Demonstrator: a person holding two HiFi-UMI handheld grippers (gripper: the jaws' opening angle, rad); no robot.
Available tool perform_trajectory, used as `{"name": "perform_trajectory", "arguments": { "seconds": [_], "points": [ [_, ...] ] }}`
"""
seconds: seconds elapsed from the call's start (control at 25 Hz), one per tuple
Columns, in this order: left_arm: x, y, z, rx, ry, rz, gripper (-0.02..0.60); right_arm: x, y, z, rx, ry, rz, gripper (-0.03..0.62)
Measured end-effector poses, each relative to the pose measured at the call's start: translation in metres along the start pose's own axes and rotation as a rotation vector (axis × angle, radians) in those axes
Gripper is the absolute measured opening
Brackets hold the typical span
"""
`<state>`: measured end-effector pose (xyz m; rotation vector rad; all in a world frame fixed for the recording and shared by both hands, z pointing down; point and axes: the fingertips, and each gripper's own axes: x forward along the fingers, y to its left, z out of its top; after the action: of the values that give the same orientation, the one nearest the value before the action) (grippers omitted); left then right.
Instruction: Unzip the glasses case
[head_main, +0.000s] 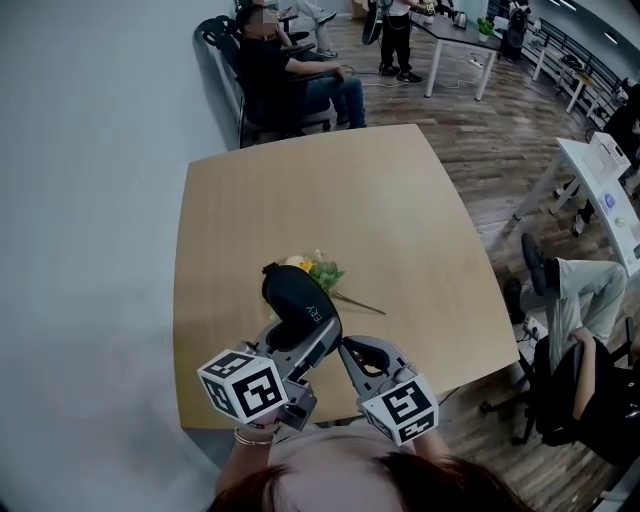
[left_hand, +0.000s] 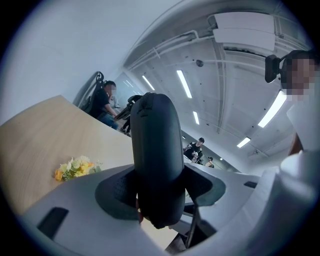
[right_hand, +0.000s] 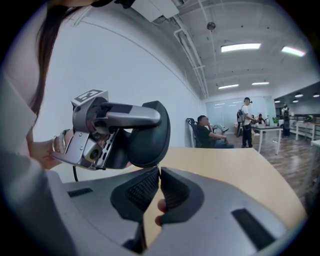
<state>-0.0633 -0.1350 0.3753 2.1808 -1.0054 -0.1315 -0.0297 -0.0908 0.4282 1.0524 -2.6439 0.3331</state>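
Note:
The black oval glasses case (head_main: 294, 293) is raised above the table, its far end over the flowers. My left gripper (head_main: 308, 338) is shut on the case's near end, one jaw on each side; in the left gripper view the case (left_hand: 155, 150) stands straight up between the pads of that gripper (left_hand: 159, 197). My right gripper (head_main: 344, 347) comes in from the right at the same end. In the right gripper view its jaws (right_hand: 159, 169) are shut, pinching a thin zipper tab that hangs from the edge of the case (right_hand: 147, 135).
A small bunch of yellow and green artificial flowers (head_main: 318, 270) lies on the wooden table (head_main: 400, 200) just beyond the case. A white wall runs along the left. A person sits in a chair (head_main: 290, 75) behind the far edge; another sits at the right (head_main: 580, 340).

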Motion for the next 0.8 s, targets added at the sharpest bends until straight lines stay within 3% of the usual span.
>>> {"name": "perform_trajectory", "arguments": {
  "seconds": [0.8],
  "points": [
    [-0.001,-0.001,-0.017,0.089,0.131,-0.002,0.265,0.002,0.001,-0.012,-0.008,-0.001,-0.003,0.02]
  ]
}}
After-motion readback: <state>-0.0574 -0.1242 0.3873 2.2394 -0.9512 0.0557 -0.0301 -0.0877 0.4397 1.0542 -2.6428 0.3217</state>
